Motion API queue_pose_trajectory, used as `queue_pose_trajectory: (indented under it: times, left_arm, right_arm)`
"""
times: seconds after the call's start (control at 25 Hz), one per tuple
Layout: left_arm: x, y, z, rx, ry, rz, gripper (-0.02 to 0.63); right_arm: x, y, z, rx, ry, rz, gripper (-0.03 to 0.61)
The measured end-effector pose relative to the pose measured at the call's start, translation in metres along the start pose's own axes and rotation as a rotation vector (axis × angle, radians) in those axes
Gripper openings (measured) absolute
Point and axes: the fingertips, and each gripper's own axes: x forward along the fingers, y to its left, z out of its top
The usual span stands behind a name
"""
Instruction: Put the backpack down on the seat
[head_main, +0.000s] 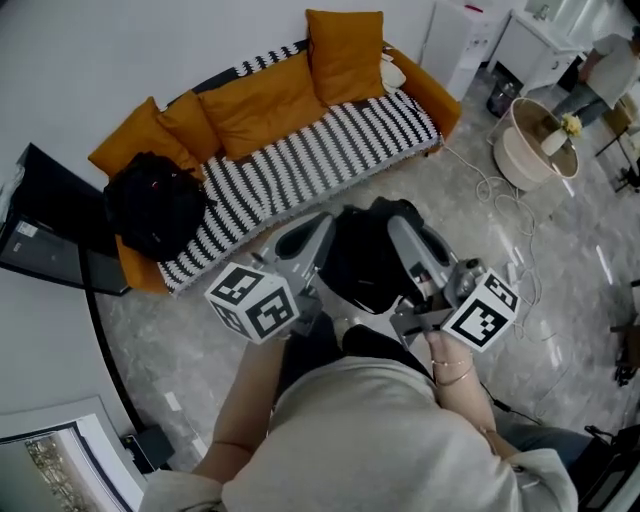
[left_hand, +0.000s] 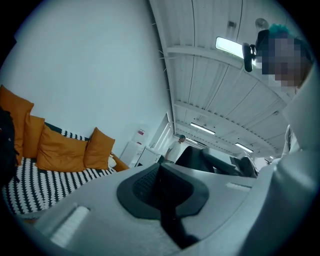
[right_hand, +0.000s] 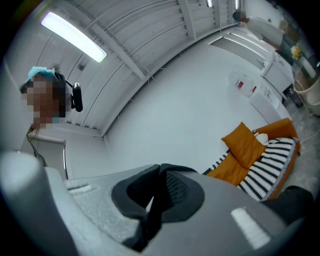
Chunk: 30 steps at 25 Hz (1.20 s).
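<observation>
Black backpack (head_main: 362, 262); another black bag (head_main: 150, 215) at the sofa's left end; orange sofa (head_main: 443, 103) and cushions (head_main: 262, 108); black-and-white striped cover (head_main: 320, 160).

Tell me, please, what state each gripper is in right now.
Left gripper: closed, holding nothing.
Right gripper: closed, holding nothing.

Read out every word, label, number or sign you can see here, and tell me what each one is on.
No text is legible.
Red label on the white appliance: too small to read.
White sticker on the black panel: too small.
Marker cubes: square patterns only, no words.
</observation>
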Motion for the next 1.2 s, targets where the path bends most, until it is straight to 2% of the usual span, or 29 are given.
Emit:
queue_pose_trajectory:
  times: [0.28,0.44,0.68,0.8,1.0,1.2]
  left_arm:
    - [0.043,0.03,0.003,-0.024,0.028,-0.026,0.006]
    - [0.073,0.056,0.013,-0.026,0.032,-0.066,0.006]
    - [0.12,0.114,0.048,-0.028,0.011,-0.094,0.006]
    - [0.141,0.15,0.067,-0.045,0.002,-0.11,0.006]
    - [0.177,0.201,0.105,-0.033,0.003,-0.134,0.006]
    - [0.207,0.252,0.132,-0.047,0.018,-0.155,0.006]
  right_arm:
    - [0.011,-0.043,0.012,0.018,-0.012,-0.064,0.011]
    - [0.038,-0.068,0.016,0.016,-0.015,-0.076,0.011]
    - [0.11,-0.104,0.039,-0.014,-0.017,-0.032,0.009]
    - [0.154,-0.13,0.039,0.012,0.002,-0.046,0.011]
    - [0.217,-0.167,0.059,0.036,-0.033,-0.07,0.011]
    - [0.276,-0.196,0.081,0.006,-0.06,-0.061,0.011]
